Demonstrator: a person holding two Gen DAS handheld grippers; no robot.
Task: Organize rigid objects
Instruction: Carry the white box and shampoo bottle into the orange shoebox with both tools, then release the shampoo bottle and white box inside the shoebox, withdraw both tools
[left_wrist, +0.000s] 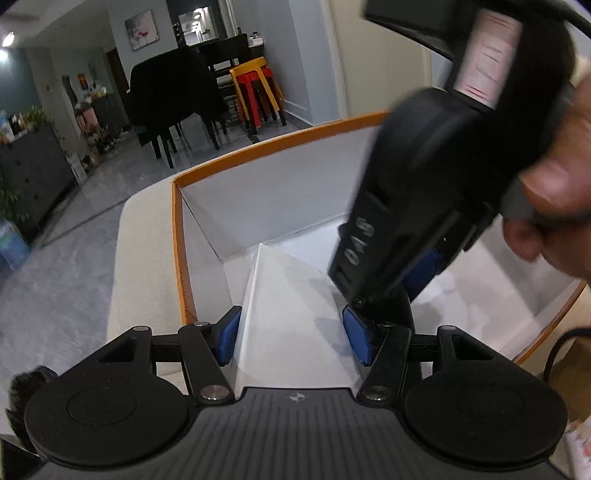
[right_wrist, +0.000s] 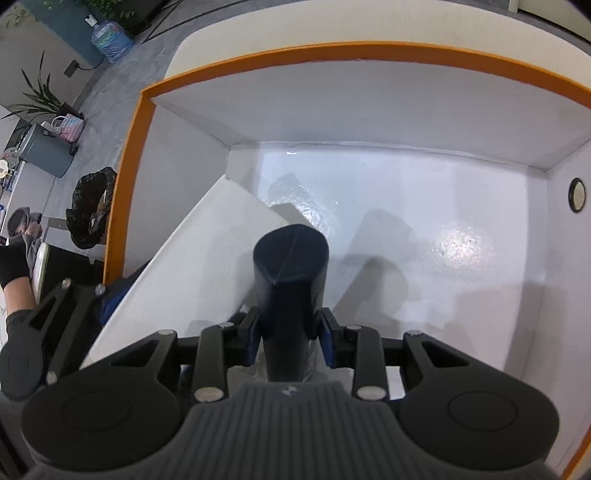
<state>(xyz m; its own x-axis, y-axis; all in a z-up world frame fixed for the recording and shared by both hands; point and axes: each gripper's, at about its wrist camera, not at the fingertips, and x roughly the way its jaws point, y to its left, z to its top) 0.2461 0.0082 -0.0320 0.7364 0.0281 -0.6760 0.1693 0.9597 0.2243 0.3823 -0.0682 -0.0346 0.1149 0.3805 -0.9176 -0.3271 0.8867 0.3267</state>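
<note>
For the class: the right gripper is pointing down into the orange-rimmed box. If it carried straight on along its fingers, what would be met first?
Probably the box's glossy white floor. The right gripper is shut on a dark cylinder that sticks out ahead of its fingers, so the cylinder's end would likely touch first. The white box in the left gripper lies just beside that line; depth is unclear.

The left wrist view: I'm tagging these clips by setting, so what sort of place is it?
Most likely a lived-in home, an open dining and living area. Dark dining chairs stand with stacked red and yellow stools behind, a framed picture hangs on the wall, and the orange-rimmed box rests on a cream surface.
</note>
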